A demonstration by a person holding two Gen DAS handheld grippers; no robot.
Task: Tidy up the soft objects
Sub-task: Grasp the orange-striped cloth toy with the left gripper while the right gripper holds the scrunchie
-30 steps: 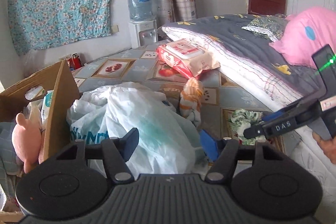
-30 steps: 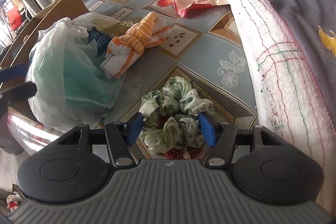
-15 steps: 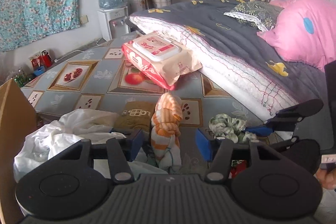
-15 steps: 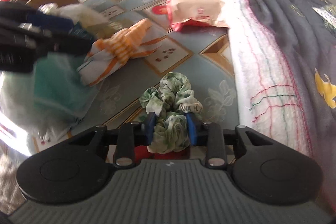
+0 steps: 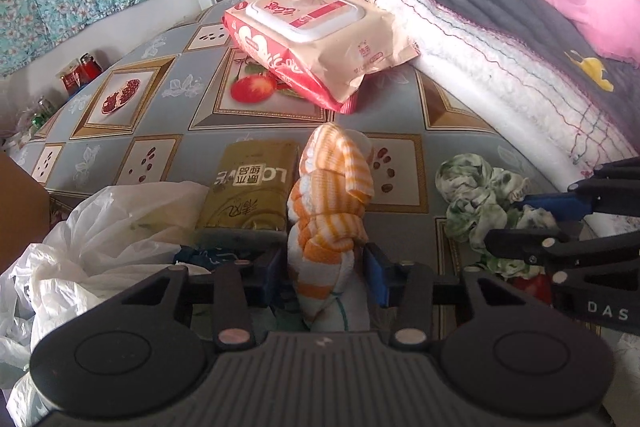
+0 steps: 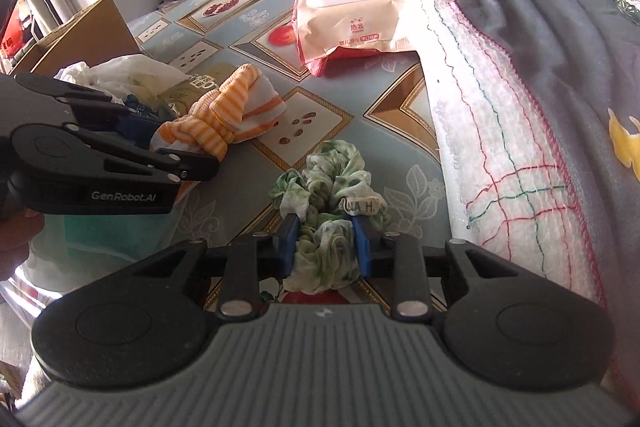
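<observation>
Your left gripper (image 5: 322, 269) jaws pinch the striped cloth (image 5: 330, 203) at its near end, long axis running straight ahead (right gripper (image 6: 326, 241) jaws clamp the green scrunchie (image 6: 330, 187)).

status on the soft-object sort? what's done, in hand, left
Done: nothing visibly sorted yet. In hand: left gripper is shut on the orange striped cloth; right gripper is shut on the green scrunchie. Left: both still rest on the bed, neither stowed.

- The left gripper (image 5: 325, 269), a second ago open over the plastic bag (image 5: 116, 227), now has its jaws closed on the orange striped cloth (image 5: 330, 203).
- The right gripper (image 6: 325, 241) jaws, open earlier, now pinch the green scrunchie (image 6: 328, 187).
</observation>
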